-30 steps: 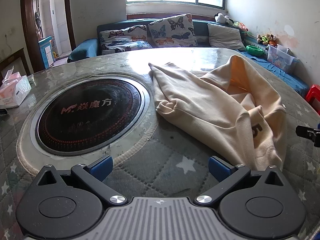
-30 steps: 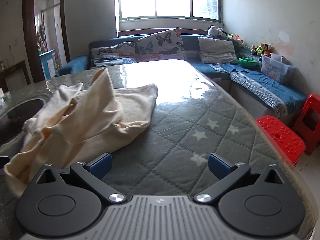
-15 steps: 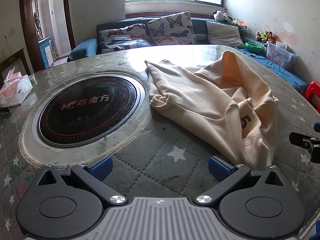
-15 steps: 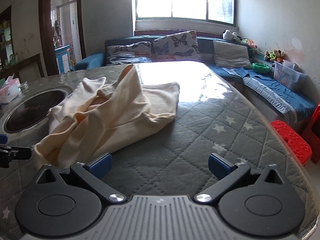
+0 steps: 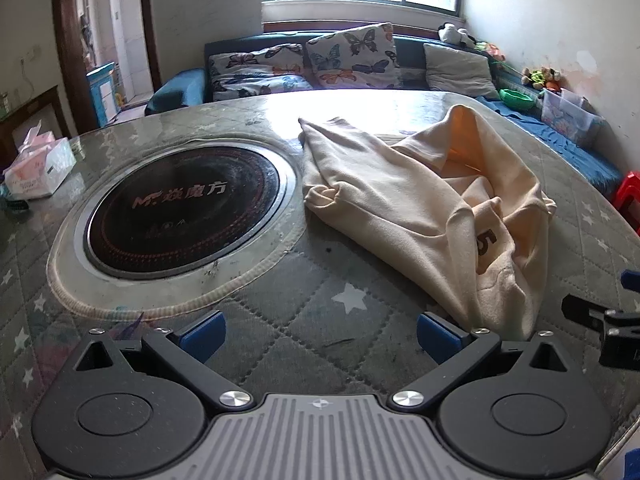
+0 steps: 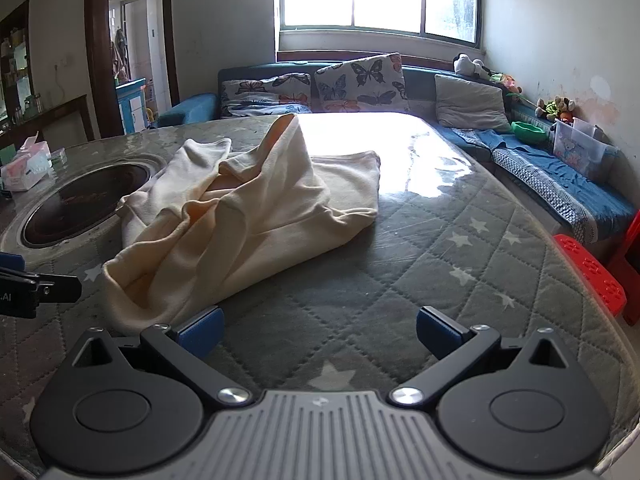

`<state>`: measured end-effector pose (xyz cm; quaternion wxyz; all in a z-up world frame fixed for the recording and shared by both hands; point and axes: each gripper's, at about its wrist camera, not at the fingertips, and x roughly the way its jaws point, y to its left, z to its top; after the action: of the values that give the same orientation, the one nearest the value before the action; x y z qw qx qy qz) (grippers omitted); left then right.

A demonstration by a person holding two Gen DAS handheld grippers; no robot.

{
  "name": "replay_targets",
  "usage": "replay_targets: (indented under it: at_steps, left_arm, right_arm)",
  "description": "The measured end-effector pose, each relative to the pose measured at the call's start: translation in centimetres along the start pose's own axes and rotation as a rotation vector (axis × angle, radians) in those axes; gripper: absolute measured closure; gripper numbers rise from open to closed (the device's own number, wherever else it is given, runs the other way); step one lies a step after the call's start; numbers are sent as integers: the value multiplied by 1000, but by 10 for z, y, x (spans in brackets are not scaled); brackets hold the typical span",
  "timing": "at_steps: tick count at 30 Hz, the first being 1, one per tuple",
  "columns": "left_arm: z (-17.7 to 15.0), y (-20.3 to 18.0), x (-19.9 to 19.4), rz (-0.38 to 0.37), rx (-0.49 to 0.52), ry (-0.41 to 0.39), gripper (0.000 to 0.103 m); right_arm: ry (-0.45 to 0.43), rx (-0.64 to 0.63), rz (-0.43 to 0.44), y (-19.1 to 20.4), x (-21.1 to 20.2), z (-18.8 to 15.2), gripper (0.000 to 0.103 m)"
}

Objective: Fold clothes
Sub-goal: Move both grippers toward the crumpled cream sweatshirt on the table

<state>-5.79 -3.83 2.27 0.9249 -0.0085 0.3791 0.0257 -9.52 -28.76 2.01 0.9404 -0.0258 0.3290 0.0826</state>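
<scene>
A crumpled cream garment (image 5: 408, 204) with a dark "5" printed on it lies in a heap on the grey star-quilted table (image 5: 304, 312). In the right wrist view the same garment (image 6: 240, 216) sits left of centre, one fold standing up. My left gripper (image 5: 318, 334) is open over bare table, its right fingertip close to the garment's near hem. My right gripper (image 6: 318, 330) is open too, its left fingertip beside the garment's near corner. Neither holds anything. Each gripper's tip shows at the edge of the other's view.
A round black cooktop (image 5: 184, 208) is set into the table left of the garment. A tissue box (image 5: 38, 168) stands at the far left edge. Behind the table runs a blue sofa (image 6: 360, 84) with butterfly cushions. Red plastic stools (image 6: 592, 272) stand right of the table.
Both grippers have drawn back toward the near table edge and away from the garment, which now looks farther off. The garment itself has not moved.
</scene>
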Motion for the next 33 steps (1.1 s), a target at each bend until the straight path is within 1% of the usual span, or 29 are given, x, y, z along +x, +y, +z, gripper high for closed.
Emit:
replay_targets:
  at_steps: [4, 33]
  left_arm:
    - [-1, -1, -3, -3, -25, 3, 0]
    - [1, -12, 5, -8, -9, 30, 0]
  right_arm:
    - [6, -9, 0, 4, 1, -1, 0]
    - [38, -34, 11, 9, 12, 2, 0]
